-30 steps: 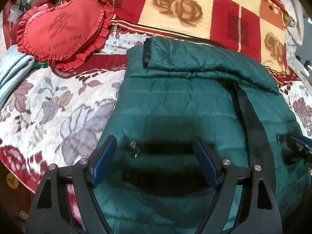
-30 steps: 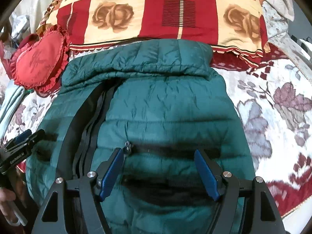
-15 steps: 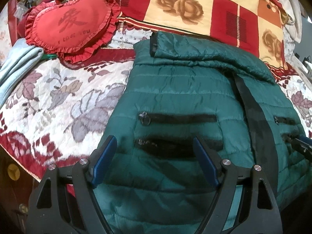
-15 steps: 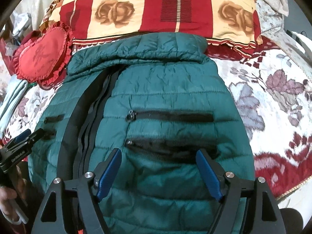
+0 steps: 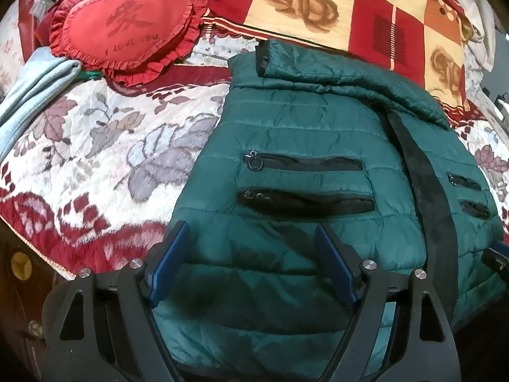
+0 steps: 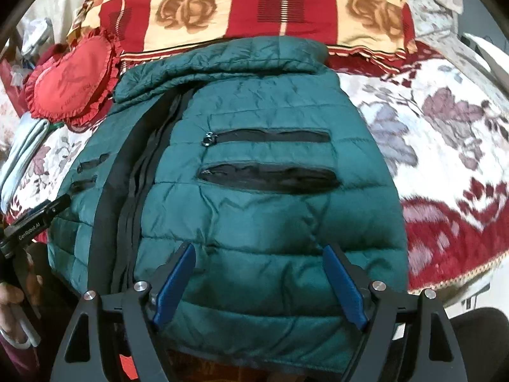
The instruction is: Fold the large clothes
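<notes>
A dark green puffer jacket (image 5: 302,127) (image 6: 254,111) lies front up on the bed, collar at the far end. A black zip strip (image 5: 426,184) (image 6: 127,191) runs down its middle, with black zipped pockets on each side. My left gripper (image 5: 251,227) hangs open over the jacket's lower left part, below the two pockets, holding nothing. My right gripper (image 6: 259,249) hovers over the lower right part; its jaws are opening, and only the jacket's surface lies beneath them, unpinched. Each gripper shows at the edge of the other's view (image 5: 496,254) (image 6: 38,216).
A red heart cushion (image 5: 124,28) and a red-and-cream checked blanket (image 5: 318,6) lie beyond the jacket. Folded light blue cloth (image 5: 31,89) sits at the far left. The floral bedspread (image 5: 95,143) ends at the near edge. A hand (image 6: 16,302) shows at lower left.
Both grippers have drawn back toward the jacket's near hem, so the pockets now sit above the fingers. The right jaws stand slightly wider.
</notes>
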Motion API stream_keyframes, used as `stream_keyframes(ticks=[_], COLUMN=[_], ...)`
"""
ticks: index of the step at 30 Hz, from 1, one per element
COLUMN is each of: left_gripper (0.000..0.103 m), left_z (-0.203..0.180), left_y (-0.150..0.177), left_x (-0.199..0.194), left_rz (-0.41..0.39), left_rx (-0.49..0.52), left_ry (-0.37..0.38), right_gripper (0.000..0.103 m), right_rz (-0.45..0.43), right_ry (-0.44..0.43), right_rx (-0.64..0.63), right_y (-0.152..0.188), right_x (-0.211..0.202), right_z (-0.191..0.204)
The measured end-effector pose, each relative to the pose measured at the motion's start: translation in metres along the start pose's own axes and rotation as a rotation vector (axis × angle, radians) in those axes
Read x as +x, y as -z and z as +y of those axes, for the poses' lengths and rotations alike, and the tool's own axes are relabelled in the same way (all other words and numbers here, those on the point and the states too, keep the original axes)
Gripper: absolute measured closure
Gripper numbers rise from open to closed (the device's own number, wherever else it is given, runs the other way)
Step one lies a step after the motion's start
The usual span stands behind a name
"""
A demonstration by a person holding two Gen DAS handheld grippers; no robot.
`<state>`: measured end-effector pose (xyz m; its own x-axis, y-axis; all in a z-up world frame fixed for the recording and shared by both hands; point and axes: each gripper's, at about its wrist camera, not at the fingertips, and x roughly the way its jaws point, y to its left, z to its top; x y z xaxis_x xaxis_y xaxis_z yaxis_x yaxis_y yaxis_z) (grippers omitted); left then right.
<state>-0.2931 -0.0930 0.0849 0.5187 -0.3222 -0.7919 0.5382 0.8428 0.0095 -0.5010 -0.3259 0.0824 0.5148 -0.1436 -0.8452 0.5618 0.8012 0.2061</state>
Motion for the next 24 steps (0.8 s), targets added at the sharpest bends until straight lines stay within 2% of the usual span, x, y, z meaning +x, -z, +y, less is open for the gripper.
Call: stream_keyframes(ticks=[15,20,24], left_gripper=[0.022,0.022,0.022], left_z=[0.029,0.05,0.07], left_y=[0.013,0.017,0.02], left_x=[-0.001,-0.003,0.0], left_rz=[0.041,0.063,0.112], left_rx=[-0.063,-0.107,-0.178], left_ry=[-0.01,-0.004,0.046], right_gripper=[0.023,0.02,0.018], right_rz=[-0.004,0.01,0.03], right_ry=[-0.02,-0.01,-0.007], right_rx=[0.081,0.093,0.113], right_y=[-0.001,-0.003,0.0], right_x=[-0.014,-0.021,-0.023], right_z=[-0.024,-0.035,-0.047])
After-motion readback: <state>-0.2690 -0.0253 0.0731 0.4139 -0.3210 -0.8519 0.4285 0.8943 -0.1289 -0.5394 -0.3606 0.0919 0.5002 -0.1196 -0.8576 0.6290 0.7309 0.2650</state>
